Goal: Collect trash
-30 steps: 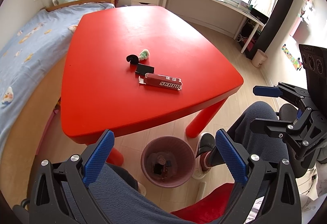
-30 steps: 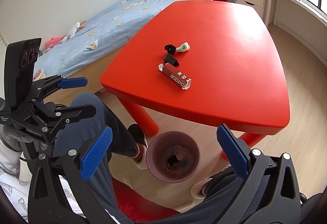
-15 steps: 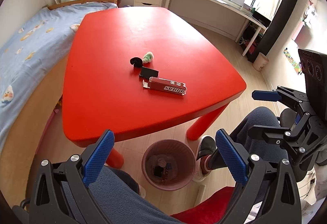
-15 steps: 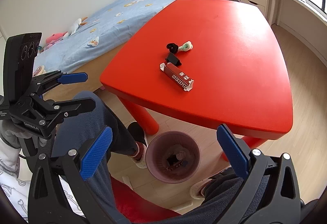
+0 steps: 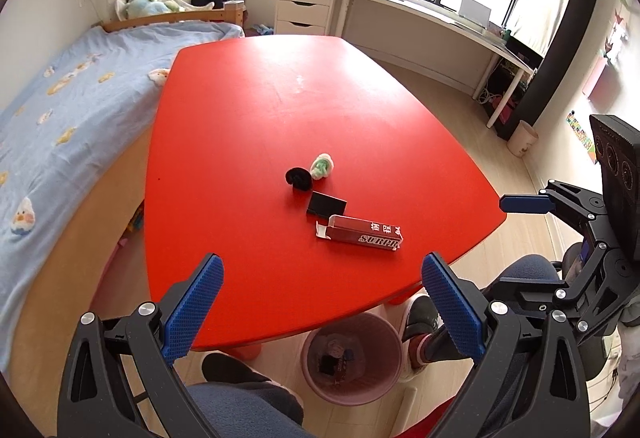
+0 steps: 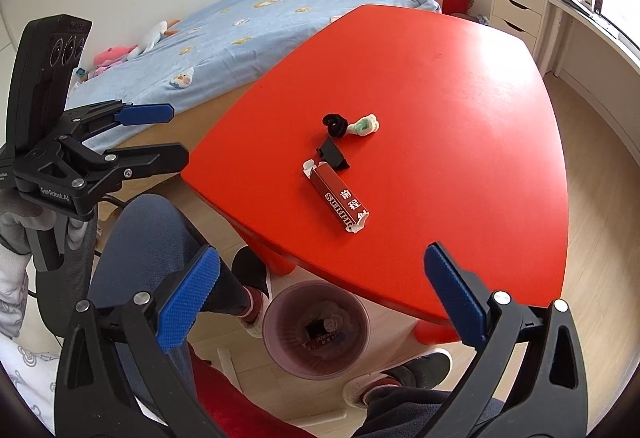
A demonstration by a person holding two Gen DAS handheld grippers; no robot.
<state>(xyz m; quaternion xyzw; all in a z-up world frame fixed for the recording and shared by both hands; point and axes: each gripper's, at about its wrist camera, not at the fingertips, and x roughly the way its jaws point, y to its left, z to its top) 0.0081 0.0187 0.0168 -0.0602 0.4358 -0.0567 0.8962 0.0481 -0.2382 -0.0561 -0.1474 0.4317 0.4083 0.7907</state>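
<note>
Trash sits near the middle of the red worktop (image 5: 248, 126): a carton (image 5: 362, 234), with a black card (image 5: 326, 204) touching it, a black curl (image 5: 298, 178) and a white-green wad (image 5: 322, 166) just beyond. My left gripper (image 5: 320, 314) and right gripper (image 6: 316, 302) hover with fingers wide apart, holding nothing. I judge the first pickup is next: reach for the carton, then drop it in the bin (image 5: 352, 358) on the wood floor below the carton's edge of the worktop. A bed (image 5: 60, 110) lies left of the worktop.
</note>
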